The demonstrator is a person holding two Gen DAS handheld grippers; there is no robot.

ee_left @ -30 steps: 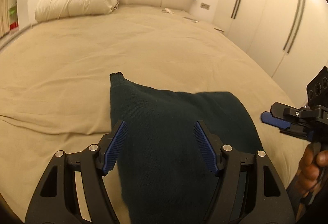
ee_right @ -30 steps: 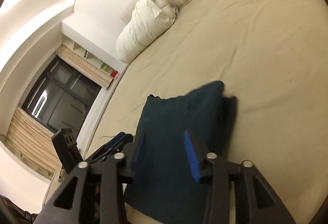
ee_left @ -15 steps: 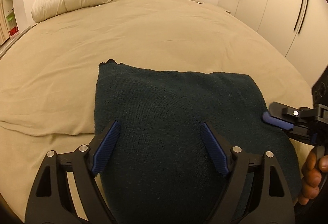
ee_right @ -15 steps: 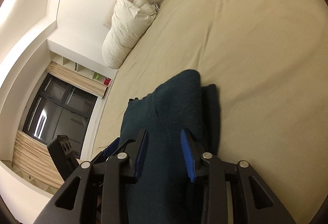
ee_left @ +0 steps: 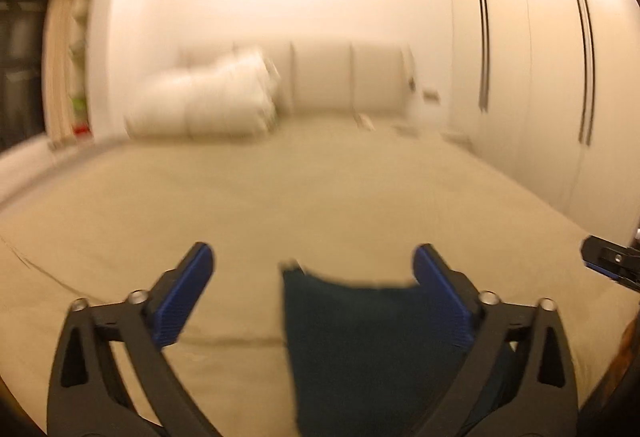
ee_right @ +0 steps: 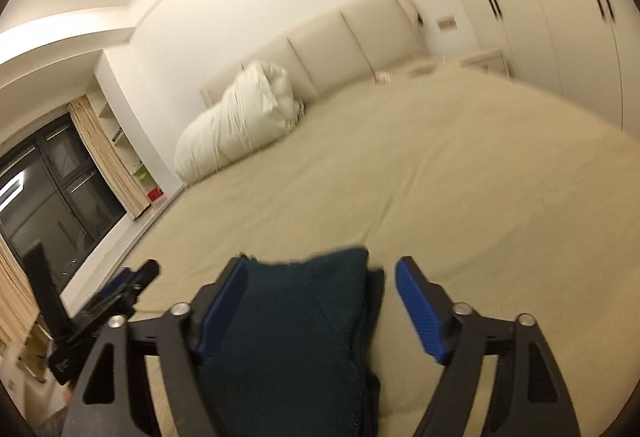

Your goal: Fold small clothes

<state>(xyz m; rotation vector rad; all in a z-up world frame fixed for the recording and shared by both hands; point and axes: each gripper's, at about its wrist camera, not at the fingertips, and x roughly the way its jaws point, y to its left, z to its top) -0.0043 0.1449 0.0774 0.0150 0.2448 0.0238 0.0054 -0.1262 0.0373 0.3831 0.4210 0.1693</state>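
A dark teal knitted garment (ee_left: 360, 349) lies folded on the beige bed sheet (ee_left: 320, 197), low in both wrist views. My left gripper (ee_left: 312, 251) hovers over its near part with jaws opening wide; the cloth shows below and between the blue pads (ee_left: 188, 297), untouched. My right gripper (ee_right: 322, 265) also has jaws opening, over the garment (ee_right: 288, 337), with the pads not pressing on it. Each gripper shows in the other's view: the right gripper (ee_left: 608, 261) at the far right edge, the left gripper (ee_right: 120, 289) at the lower left. The left wrist view is blurred.
A rolled white duvet (ee_right: 240, 117) lies by the padded headboard (ee_right: 340, 37). Wardrobe doors (ee_left: 540, 77) line the right side of the bed. A dark window (ee_right: 44, 189) with curtains is on the left. A person's hand (ee_left: 628, 349) shows at the right edge.
Both grippers have lifted and tipped upward, so the room fills the views and the garment sits lower. Both pairs of jaws have widened. The garment lies folded, let go.
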